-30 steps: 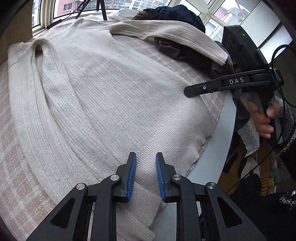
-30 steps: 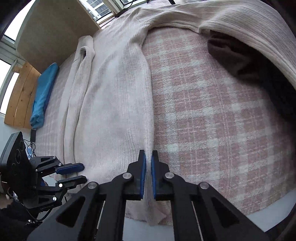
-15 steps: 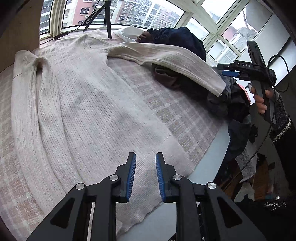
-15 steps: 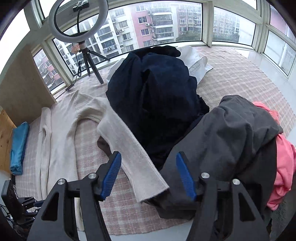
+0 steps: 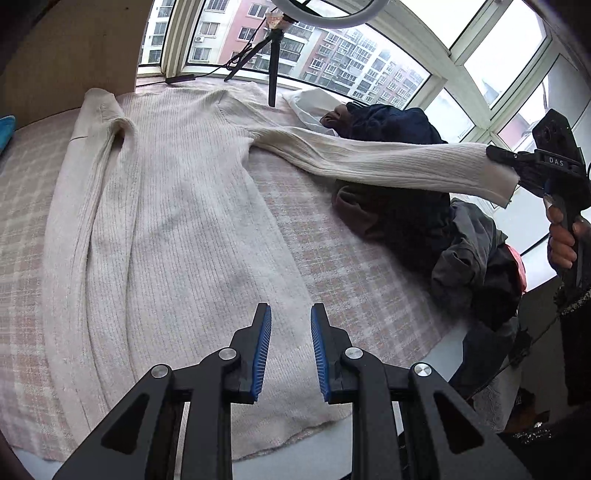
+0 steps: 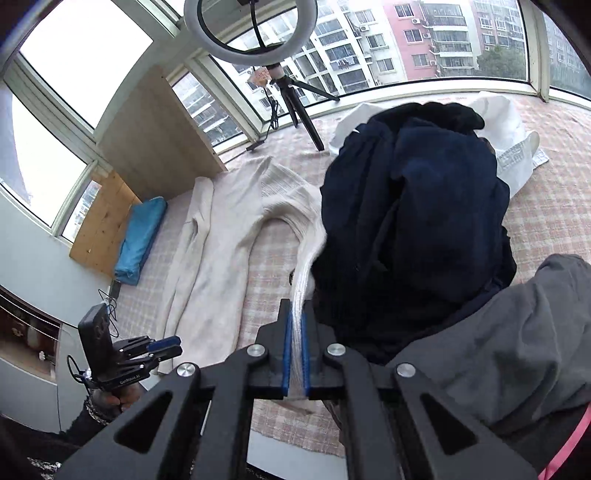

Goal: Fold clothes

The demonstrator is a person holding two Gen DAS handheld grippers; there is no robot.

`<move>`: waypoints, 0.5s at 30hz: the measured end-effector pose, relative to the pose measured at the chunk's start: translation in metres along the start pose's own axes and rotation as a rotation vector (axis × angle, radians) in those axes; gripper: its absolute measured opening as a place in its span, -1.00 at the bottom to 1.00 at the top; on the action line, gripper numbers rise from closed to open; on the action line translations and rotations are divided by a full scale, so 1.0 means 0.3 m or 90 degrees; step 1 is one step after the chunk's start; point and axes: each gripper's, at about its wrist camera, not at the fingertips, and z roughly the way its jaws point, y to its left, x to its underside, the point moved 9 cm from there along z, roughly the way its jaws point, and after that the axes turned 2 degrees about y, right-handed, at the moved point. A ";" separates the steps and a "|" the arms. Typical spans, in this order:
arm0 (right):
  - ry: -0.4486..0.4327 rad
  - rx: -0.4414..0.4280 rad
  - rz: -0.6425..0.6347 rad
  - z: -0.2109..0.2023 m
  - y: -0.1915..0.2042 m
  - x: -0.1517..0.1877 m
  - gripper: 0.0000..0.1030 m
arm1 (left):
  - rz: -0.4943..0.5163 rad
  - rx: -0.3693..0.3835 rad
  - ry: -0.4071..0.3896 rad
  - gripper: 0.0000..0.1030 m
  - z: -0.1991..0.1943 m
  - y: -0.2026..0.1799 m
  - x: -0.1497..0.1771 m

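A cream ribbed sweater (image 5: 177, 206) lies flat on the pink checked cover (image 5: 351, 280), hem toward me. My left gripper (image 5: 290, 350) hovers above the hem, open, with nothing between its blue pads. The sweater's right sleeve (image 5: 388, 162) stretches out over the dark clothes pile, raised at its cuff. My right gripper (image 5: 506, 166) has its jaws closing tight on that cuff, and the knit is pinched between the pads. In the right wrist view the sleeve (image 6: 306, 254) runs straight into the right gripper (image 6: 295, 325). The left gripper (image 6: 166, 345) shows at lower left beside the sweater (image 6: 218, 236).
A heap of dark navy clothes (image 6: 413, 206) and a grey garment (image 6: 498, 332) lie right of the sweater, with a white garment (image 6: 509, 122) behind. A ring light on a tripod (image 6: 258, 33) stands by the window. A folded blue item (image 6: 138, 240) lies far left. The cover's front edge is close.
My right gripper left the sweater's side edge, opened over the sleeve cuff, then shut on it and lifted it. My left gripper rose and tipped up; its gap is unchanged.
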 end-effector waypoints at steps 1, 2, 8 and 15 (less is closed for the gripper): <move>-0.012 -0.020 -0.023 -0.006 0.059 -0.037 -0.91 | -0.011 -0.003 -0.008 -0.61 -0.013 0.012 -0.002; -0.019 -0.042 -0.050 0.004 0.131 -0.069 -0.91 | -0.023 -0.007 -0.016 -0.61 -0.026 0.024 -0.003; 0.140 -0.217 -0.183 0.369 0.632 0.065 -0.91 | -0.064 -0.076 -0.085 -0.55 -0.169 0.137 0.032; 0.373 -0.249 -0.270 0.586 0.756 0.442 -0.80 | -0.137 -0.097 -0.084 -0.54 -0.205 0.274 0.141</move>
